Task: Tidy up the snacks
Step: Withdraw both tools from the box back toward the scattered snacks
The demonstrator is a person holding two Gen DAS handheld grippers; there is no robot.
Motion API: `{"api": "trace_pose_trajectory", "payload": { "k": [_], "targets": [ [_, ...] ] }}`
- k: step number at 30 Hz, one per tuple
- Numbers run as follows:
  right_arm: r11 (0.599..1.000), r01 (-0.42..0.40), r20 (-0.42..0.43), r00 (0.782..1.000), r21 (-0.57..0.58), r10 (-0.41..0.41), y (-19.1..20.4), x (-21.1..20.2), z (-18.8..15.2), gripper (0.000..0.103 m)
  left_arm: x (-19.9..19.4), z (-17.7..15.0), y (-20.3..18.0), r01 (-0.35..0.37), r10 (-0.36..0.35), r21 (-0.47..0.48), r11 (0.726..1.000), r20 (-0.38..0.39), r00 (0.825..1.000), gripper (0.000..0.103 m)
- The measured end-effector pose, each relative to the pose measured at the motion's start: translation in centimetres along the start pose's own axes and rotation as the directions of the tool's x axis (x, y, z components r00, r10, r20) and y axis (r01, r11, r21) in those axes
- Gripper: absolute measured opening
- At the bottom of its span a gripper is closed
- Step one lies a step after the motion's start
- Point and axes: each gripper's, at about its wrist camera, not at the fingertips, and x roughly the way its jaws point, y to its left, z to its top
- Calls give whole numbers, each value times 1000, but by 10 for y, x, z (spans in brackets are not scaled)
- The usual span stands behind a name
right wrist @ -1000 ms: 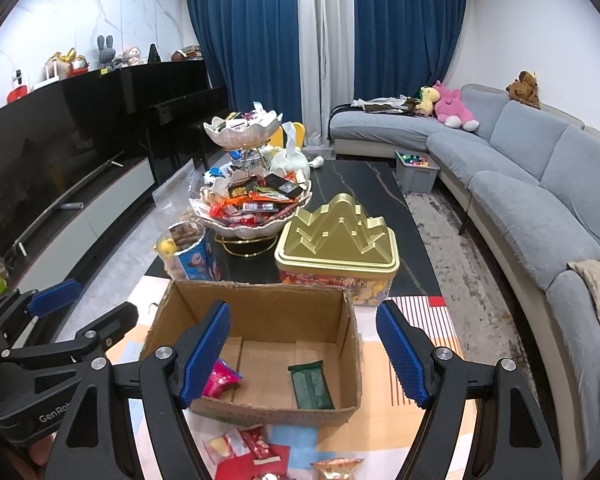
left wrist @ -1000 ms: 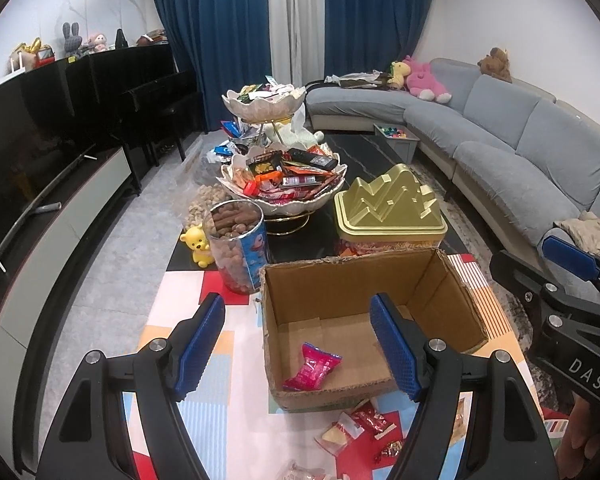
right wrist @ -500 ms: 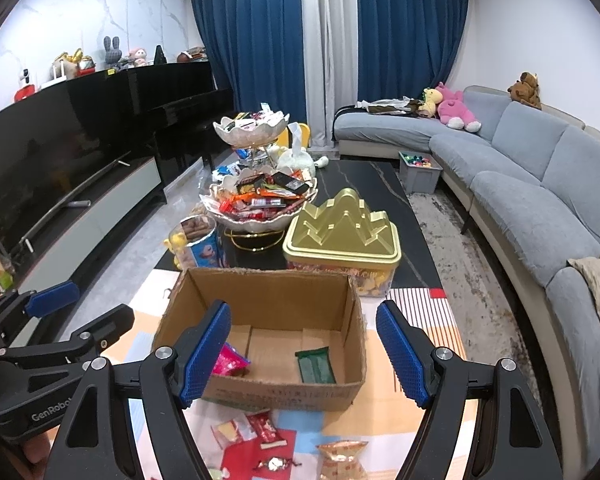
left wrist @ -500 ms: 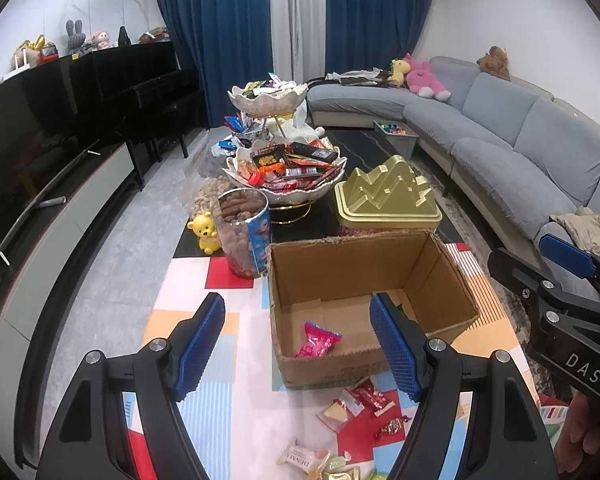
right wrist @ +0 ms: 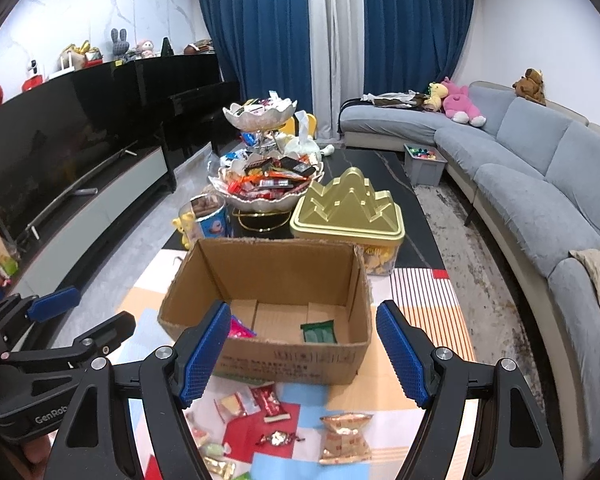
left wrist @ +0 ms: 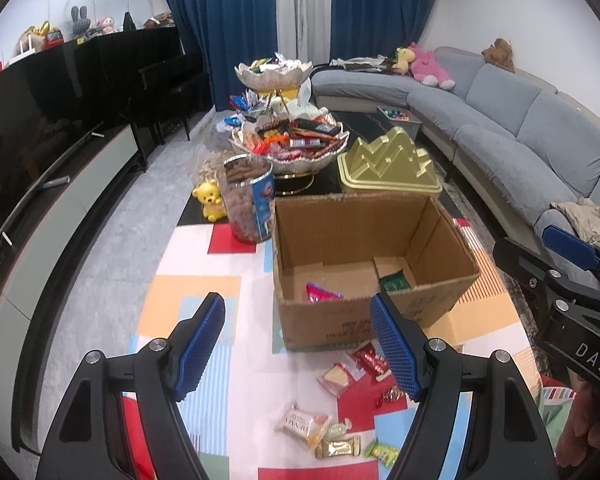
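Cardboard box, left wrist view: open-topped cardboard box (left wrist: 364, 264) on the patchwork mat (left wrist: 188, 292); its near wall hides most of the floor inside
Box contents: 1 pink packet (left wrist: 320, 293) and 1 green packet (left wrist: 396, 282), each partly cut by the near rim
Loose snacks: wrapped snacks (left wrist: 340, 412) scattered on the mat in front of the box; some sit behind the right finger, labels too small to read
Left gripper: left gripper (left wrist: 298, 350) with jaws spread, nothing between the blue pads
Right gripper, same view: right gripper (left wrist: 568, 276) cut off at the frame's right edge
Cardboard box, right wrist view: box (right wrist: 268, 292) ahead of the right gripper (right wrist: 300, 350), whose jaws stand spread and empty
Hidden: the left finger covers part of the pink packet (right wrist: 240, 328); the green packet (right wrist: 320, 332) lies clear
Behind: gold tin (right wrist: 348, 208), tiered snack bowl (right wrist: 266, 184) and snack jar (right wrist: 206, 216), the jar half hidden by the box
Left gripper, same view: only 1 blue pad shows at the left edge
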Motion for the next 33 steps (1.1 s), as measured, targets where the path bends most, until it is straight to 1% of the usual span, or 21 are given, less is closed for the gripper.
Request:
{"api": "trace_pose_trajectory", "payload": {
  "k": [20,27,33],
  "targets": [
    [996,-32,-100,995,-83,23,12,1,-61,76,9,-61,-5,-1,1,-1,1000,-111,994,74],
    [993,-41,-134,991,-111,25,15,2,-80,76,14,-83,-5,-2,-1,-20,1000,-168,986,74],
    [991,-56,-170,985,-121,35,16,3,-97,76,22,-102,-8,7,-15,-34,999,-231,973,74]
  ]
}}
